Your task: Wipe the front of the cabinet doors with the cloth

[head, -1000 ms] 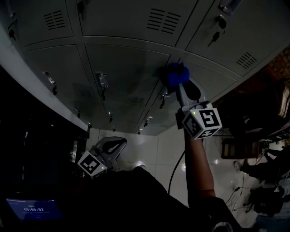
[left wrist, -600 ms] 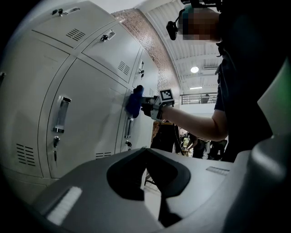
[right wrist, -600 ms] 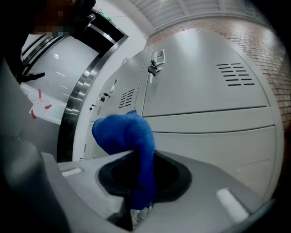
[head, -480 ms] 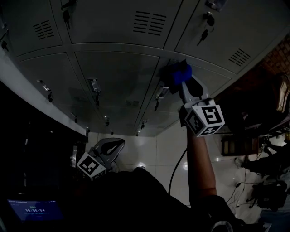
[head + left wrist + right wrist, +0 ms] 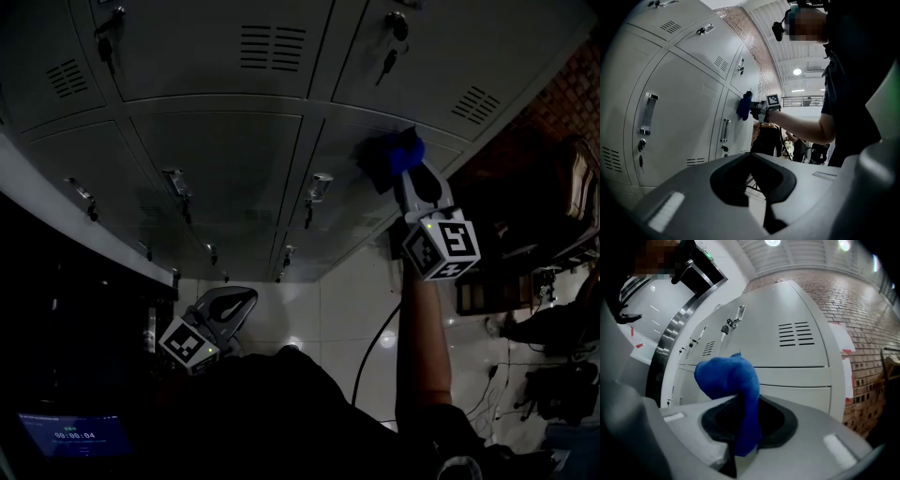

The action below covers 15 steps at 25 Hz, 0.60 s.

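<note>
Cloth: the blue cloth (image 5: 394, 157) was bunched into a wad and pushed up against the front of one of the cabinet doors (image 5: 216, 159), high on a door toward the cabinet's right end, close to the seam with the vented door above it.

Right gripper: the right gripper (image 5: 405, 176) was up at that same door. Its jaws were clamped tight on the cloth (image 5: 729, 376), with most of the wad sticking out toward the cabinet and a tail of it hanging down between the jaws.

Left gripper: the left gripper (image 5: 240, 296) was parked low, well clear of the cabinet front and touching none of it. Its jaws were closed tip to tip with nothing in them, going by the left gripper view (image 5: 751, 154).

Cabinet: plain grey metal, several rows of doors. Each one had a handle (image 5: 319, 187) with a key lock under it, and some had vent slots (image 5: 272, 45).

Arm: the person's bare forearm (image 5: 417, 347) was stretched out to the cabinet behind the right gripper.

Next to the cabinet: a brick wall (image 5: 862, 310) ran off past its right end.

Lighting: the head view was really dark, so the cabinet showed much better from the gripper views.
</note>
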Motion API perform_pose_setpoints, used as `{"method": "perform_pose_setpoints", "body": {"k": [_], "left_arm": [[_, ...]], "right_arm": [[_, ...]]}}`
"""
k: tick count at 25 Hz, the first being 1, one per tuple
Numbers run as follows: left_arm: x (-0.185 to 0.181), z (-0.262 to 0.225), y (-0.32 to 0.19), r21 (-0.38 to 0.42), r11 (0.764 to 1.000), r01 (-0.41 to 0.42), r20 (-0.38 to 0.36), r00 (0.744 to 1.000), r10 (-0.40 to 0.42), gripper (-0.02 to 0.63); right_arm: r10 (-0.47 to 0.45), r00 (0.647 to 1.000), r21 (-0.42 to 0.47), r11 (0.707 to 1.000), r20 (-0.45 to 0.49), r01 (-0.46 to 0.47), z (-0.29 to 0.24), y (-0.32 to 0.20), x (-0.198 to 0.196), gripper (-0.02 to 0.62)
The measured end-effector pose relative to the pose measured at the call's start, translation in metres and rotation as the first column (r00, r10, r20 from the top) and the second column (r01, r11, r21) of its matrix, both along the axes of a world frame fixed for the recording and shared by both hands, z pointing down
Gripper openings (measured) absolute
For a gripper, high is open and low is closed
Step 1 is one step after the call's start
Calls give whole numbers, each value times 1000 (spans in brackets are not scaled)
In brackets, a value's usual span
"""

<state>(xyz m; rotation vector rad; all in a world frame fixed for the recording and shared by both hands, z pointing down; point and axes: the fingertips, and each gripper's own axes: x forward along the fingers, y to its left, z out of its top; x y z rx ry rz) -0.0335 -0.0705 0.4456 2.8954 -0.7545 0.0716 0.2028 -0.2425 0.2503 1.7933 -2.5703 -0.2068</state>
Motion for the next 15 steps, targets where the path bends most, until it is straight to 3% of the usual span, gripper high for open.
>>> {"method": "perform_pose_setpoints", "body": {"k": [15], "left_arm": [[29,4,4,1,999,-39,0,999,39,3]], "right_arm": [[236,972,-4,972,1,-236,3,11,126,69]]}}
